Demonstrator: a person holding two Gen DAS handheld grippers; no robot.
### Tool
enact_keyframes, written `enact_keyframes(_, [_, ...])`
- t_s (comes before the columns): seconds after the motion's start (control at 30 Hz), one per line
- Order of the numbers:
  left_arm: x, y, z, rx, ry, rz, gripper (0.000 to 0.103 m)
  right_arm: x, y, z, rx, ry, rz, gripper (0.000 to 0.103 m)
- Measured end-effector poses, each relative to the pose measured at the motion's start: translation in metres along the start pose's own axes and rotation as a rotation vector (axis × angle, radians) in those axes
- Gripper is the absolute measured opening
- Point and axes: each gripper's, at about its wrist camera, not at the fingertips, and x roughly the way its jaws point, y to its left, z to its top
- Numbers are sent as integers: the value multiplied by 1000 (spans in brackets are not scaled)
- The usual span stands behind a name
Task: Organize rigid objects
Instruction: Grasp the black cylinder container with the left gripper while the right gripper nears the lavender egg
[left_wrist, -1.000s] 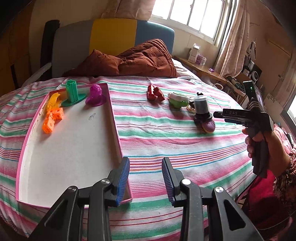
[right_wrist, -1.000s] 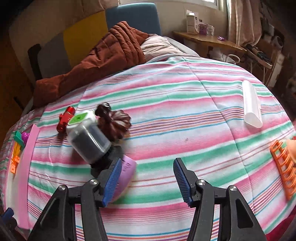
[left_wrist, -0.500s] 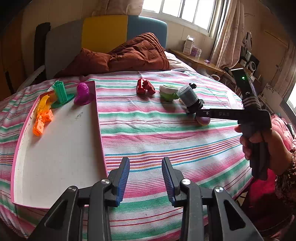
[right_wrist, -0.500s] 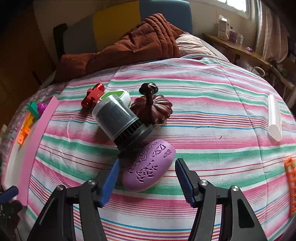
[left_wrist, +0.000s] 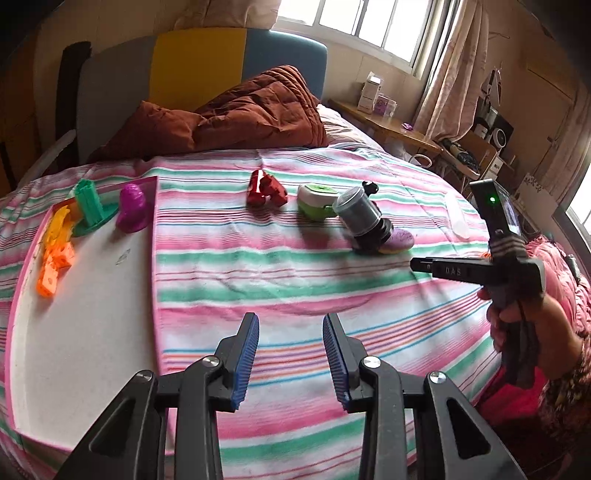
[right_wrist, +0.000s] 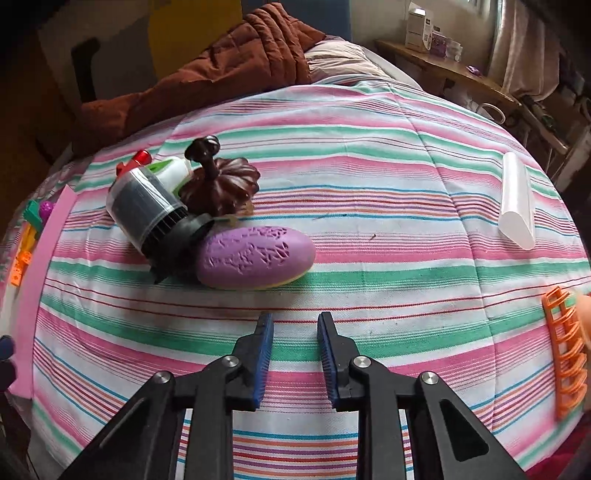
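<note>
Purple oval shell (right_wrist: 256, 256) lying on the striped bedspread (right_wrist: 369, 206), just beyond the right hand-held gripper (right_wrist: 295, 354), toward 11 o'clock from its tips. Touching the shell at 9 o'clock, a tilted clear-and-black canister (right_wrist: 151, 210); behind that at 12 o'clock, a dark brown pumpkin-shaped piece (right_wrist: 221, 184), a green-and-white case (right_wrist: 171, 168) and a red toy (right_wrist: 136, 158). Well apart at 2 o'clock, a white tube (right_wrist: 517, 203); at 3 o'clock, by the edge of view, an orange lattice piece (right_wrist: 565, 354).

Right hand-held gripper closing, blue pads narrowly apart, nothing between them, only bedspread beneath.

Left hand-held gripper (left_wrist: 290, 363) partly open, empty, hovering over the bedspread beside the pink-rimmed tray (left_wrist: 153, 280). In the tray's far corner, at 10 o'clock: a magenta figure (left_wrist: 132, 208), a green stand (left_wrist: 90, 206), a yellow piece (left_wrist: 59, 225) and orange blocks (left_wrist: 55, 269). At 3 o'clock in the left view, a person's hand (left_wrist: 517, 317) around the right tool's handle.
</note>
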Motion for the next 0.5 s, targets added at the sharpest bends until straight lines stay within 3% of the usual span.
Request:
enact_keyframes(0.03, [4, -2, 4, -5, 1, -4, 36, -4, 2, 2, -14, -28, 2, 33])
enact_keyframes(0.07, [7, -4, 8, -11, 5, -6, 36, -8, 6, 5, -50, -61, -2, 48])
enact_keyframes(0.13, [12, -6, 15, -23, 9, -8, 36, -14, 15, 8, -119, -129, -36, 61])
enact_keyframes(0.23, [16, -8, 20, -32, 8, -2, 36, -11, 29, 22, -199, -141, -16, 62])
enact_keyframes(0.33, [16, -8, 20, -36, 13, 12, 36, 6, 40, 33, -290, -69, 33, 63])
enact_keyframes(0.5, [16, -7, 17, -49, 20, 20, 36, 24, 53, 31, -433, -7, -45, 69])
